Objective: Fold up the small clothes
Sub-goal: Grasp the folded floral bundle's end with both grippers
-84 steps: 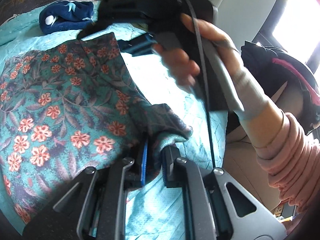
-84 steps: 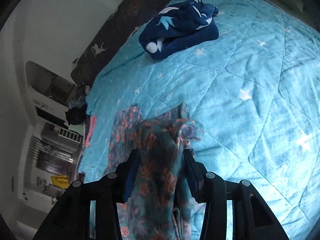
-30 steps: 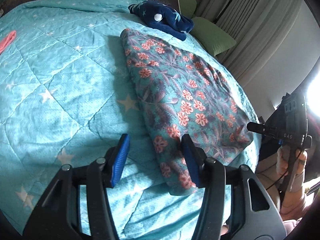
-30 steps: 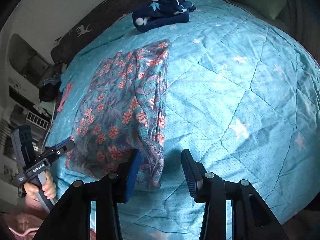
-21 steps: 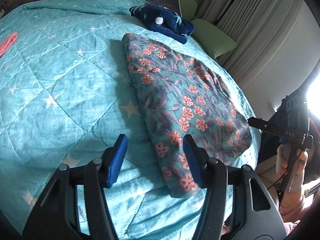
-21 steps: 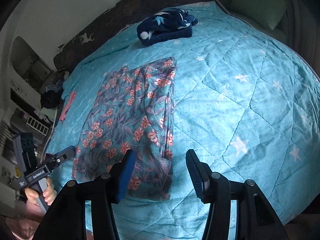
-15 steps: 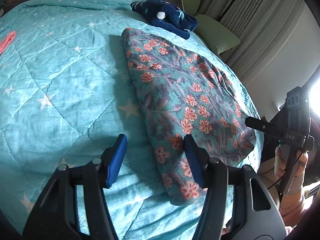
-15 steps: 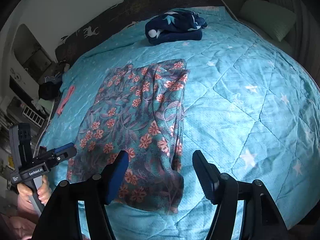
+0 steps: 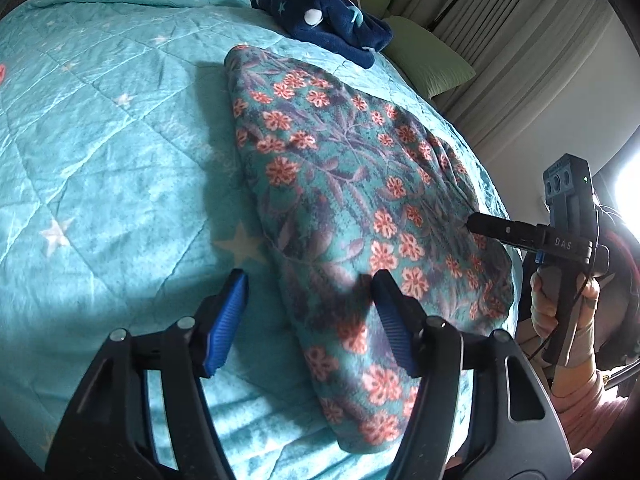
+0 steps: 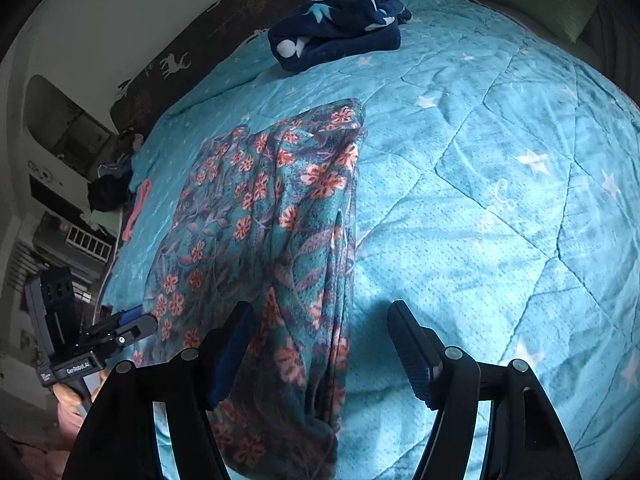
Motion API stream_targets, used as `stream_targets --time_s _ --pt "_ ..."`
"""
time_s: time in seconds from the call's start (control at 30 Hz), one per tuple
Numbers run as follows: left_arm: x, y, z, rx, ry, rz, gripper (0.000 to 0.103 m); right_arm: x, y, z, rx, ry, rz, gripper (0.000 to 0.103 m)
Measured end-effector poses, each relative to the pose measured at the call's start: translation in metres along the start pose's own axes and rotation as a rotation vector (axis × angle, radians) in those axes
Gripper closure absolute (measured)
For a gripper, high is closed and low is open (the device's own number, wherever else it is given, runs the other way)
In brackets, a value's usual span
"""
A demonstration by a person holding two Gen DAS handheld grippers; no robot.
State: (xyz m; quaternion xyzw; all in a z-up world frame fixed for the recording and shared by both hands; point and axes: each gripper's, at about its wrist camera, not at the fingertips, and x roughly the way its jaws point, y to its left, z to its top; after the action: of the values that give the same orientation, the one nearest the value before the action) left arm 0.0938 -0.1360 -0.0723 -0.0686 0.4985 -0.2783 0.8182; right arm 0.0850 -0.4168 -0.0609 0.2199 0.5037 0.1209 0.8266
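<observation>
White "DAS" lettering marks the right gripper (image 9: pixel 476 226); "GenRobot.AI" marks the left gripper (image 10: pixel 150 322). The teal folded cloth with coral flowers (image 9: pixel 352 216) lies flat on the turquoise star-print quilted bed (image 9: pixel 120 160). Left jaws opening, right jaws wide, each straddling a cloth edge without pressing

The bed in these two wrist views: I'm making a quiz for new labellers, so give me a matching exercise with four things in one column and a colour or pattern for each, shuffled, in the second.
Things:
1. quilt
2. spread-out garment
3. bundled garment
4. pillow

Descriptions:
A. navy with pale shapes and a white pompom
B. plain light green
C. turquoise with white stars
D. teal with coral flowers

Pairs: 1-C, 2-D, 3-A, 4-B
</observation>
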Motion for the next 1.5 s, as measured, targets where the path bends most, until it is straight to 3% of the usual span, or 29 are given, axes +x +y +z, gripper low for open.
stream_targets --time_s 0.43,1.07,1.23,1.5 --pt "0.021 0.007 0.028 -0.016 0.034 -0.061 0.036 0.024 0.009 0.027 -0.060 0.027 0.063 0.028" --pt "0.057 0.022 0.073 -0.073 0.069 -0.178 0.036 0.066 -0.001 0.079 -0.029 0.057 0.298 0.027" --pt "0.060 0.025 0.078 -0.072 0.063 -0.168 0.053 0.073 -0.002 0.086 -0.036 0.062 0.337 0.027" --pt "0.051 0.028 0.069 -0.060 0.049 -0.170 0.052 0.061 -0.002 0.071 -0.096 0.102 0.339 0.027"
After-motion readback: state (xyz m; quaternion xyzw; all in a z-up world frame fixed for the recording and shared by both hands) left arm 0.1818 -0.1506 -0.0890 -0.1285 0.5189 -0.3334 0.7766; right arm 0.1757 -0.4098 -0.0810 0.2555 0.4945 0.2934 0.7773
